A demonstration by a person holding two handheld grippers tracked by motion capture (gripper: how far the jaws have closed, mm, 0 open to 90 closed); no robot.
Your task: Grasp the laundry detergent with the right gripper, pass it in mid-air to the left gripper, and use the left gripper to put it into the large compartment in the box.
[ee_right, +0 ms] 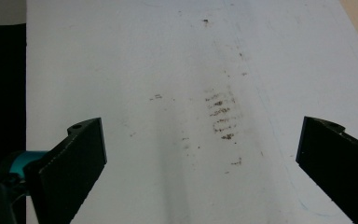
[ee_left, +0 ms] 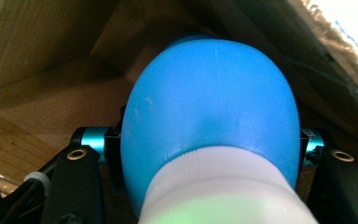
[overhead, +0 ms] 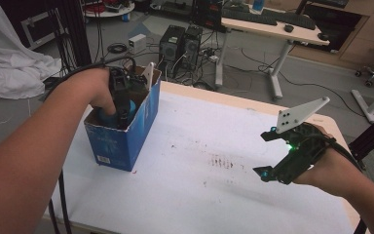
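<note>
My blue-and-white bottle [ee_left: 212, 140] sits in a blue box [overhead: 121, 141] with brown insides; the white counter [overhead: 224, 195] bears reddish-brown smudges [ee_right: 220, 116].

A robotics or computer lab is shown, not a home. Two black computer towers [overhead: 179, 45] are stood on the grey floor [overhead: 253, 68] behind the white-covered surface [overhead: 185, 161], with cables [overhead: 117, 48] left trailing loosely around them. A height-adjustable desk [overhead: 272, 27] carrying keyboards [overhead: 253, 17] is seen beyond, and the wheeled base of an office chair [overhead: 372, 73] is caught at the right edge. Black metal framing [overhead: 75, 29] is set up at the left, beside a white sheet [overhead: 9, 63] draped in a heap.
</note>
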